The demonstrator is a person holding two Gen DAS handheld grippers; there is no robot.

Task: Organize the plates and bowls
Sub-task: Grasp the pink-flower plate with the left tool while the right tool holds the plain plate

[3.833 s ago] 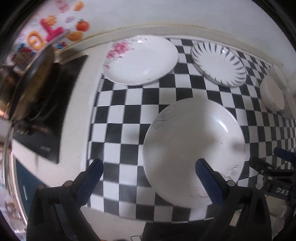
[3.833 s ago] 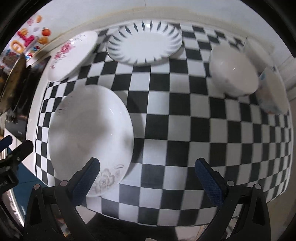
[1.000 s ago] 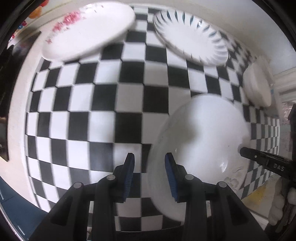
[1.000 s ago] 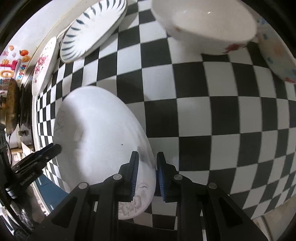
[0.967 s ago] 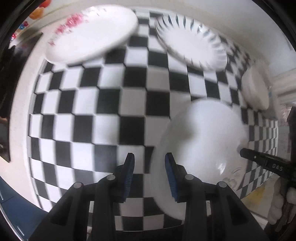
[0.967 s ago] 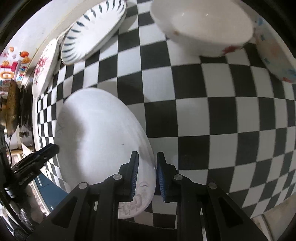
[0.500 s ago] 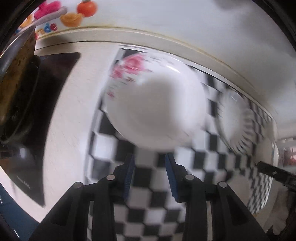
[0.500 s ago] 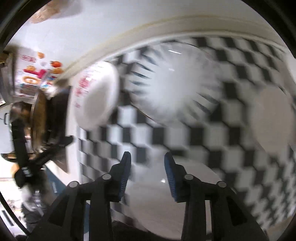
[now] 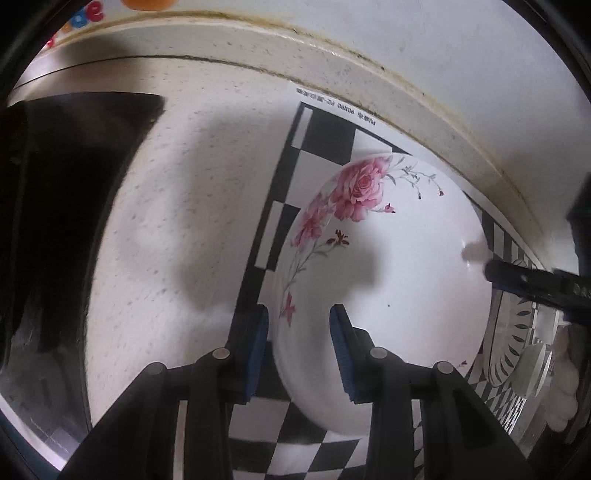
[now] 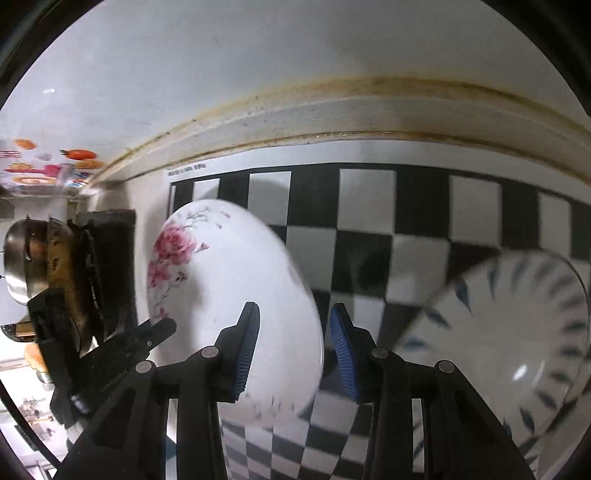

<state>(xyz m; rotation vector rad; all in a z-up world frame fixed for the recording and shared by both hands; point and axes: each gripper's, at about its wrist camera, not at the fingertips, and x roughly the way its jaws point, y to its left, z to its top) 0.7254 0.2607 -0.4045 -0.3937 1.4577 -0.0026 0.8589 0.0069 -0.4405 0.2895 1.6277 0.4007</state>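
A short line of small black print is seen on the white border of the checkered mat (image 9: pixel 334 105), near its back corner, but it appears upside down and cannot be read reliably. The same line on the mat in the right wrist view is blurred. Part of large coloured lettering, perhaps "de", is seen on a wall sticker (image 9: pixel 86 13), cut off at the picture's edge.

Speckled counter (image 9: pixel 177 206) under checkered mat (image 10: pixel 406 236), stove (image 9: pixel 55 192) alongside.
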